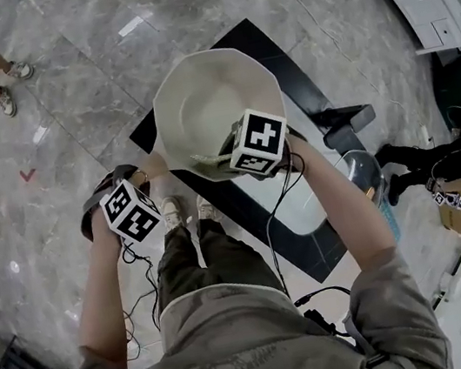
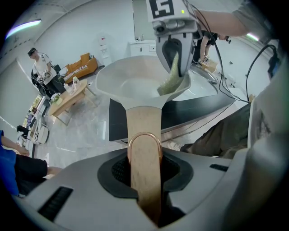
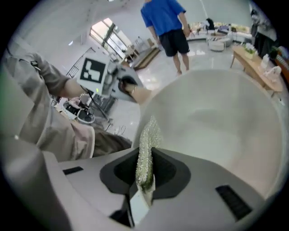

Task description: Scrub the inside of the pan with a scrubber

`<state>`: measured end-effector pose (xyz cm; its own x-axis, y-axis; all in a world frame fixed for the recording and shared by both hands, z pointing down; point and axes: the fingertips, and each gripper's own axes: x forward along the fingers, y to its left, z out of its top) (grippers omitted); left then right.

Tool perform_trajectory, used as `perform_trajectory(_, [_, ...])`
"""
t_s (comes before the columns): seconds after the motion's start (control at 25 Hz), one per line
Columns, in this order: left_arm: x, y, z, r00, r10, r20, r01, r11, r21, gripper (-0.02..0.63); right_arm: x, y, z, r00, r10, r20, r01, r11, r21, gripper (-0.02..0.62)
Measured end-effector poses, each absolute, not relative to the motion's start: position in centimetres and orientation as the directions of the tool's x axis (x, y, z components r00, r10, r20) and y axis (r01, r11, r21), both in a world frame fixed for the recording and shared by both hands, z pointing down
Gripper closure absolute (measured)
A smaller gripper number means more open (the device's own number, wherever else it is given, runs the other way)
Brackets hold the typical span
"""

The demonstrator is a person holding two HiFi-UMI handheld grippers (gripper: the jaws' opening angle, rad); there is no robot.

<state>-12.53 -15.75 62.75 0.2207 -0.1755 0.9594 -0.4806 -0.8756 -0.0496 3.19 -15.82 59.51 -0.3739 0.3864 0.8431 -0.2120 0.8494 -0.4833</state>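
Cream pan point(image 1: 216, 102): smooth inside, matt with faint sheen. Pale handle point(image 2: 143, 122): wood, fine grain; end loop point(image 2: 144, 134) copper-toned metal, shiny. Greenish scrubber point(image 3: 146, 144): coarse sparkly weave (core material unclear). Both left claw point(image 2: 144, 180) and right claw point(image 3: 144, 180): grey matt plastic shells, black ribbed pads point(image 2: 120, 171). Grey floor point(image 1: 66, 102): marble look, glossy. Black tabletop point(image 1: 283, 81): glossy.

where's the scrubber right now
The pale green mesh scrubber is clamped in the right tongs, dipping into the cream round pan at its rim, near the centre of the head view.
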Motion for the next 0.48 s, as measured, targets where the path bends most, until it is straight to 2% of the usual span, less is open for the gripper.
perform_trajectory(0.04, [-12.5, -15.8, 62.7, 0.221, -0.177, 0.959, -0.481, -0.875, -0.050, 0.505, 2.7, -17.3, 58.2, -0.435, 0.322, 0.841, -0.230, 0.863, -0.450, 0.528])
perform_trajectory(0.12, [-12.4, -15.7, 62.7, 0.223, -0.178, 0.958, -0.482, -0.875, -0.050, 0.505, 2.4, -21.5, 55.5, -0.513, 0.116, 0.851, -0.300, 0.904, -0.304, 0.528])
perform_trajectory(0.24, [-12.4, -15.6, 62.6, 0.224, -0.178, 0.958, -0.484, -0.874, -0.050, 0.505, 4.1, -28.6, 52.9, -0.428, -0.257, 0.866, -0.371, 0.924, 0.090, 0.528])
perform_trajectory(0.28, [-12.4, -15.6, 62.6, 0.224, -0.179, 0.958, -0.483, -0.874, -0.050, 0.505, 5.0, -30.4, 52.9, -0.361, -0.350, 0.865, -0.336, 0.914, 0.229, 0.526])
perform_trajectory(0.36, [-12.4, -15.6, 62.6, 0.225, -0.179, 0.958, -0.483, -0.874, -0.050, 0.505, 6.4, -32.4, 54.1, -0.227, -0.458, 0.859, -0.179, 0.887, 0.425, 0.526])
perform_trajectory(0.48, [-12.5, -15.6, 62.6, 0.226, -0.176, 0.958, -0.483, -0.874, -0.047, 0.505, 7.8, -33.2, 58.0, -0.081, -0.499, 0.863, 0.058, 0.862, 0.504, 0.526])
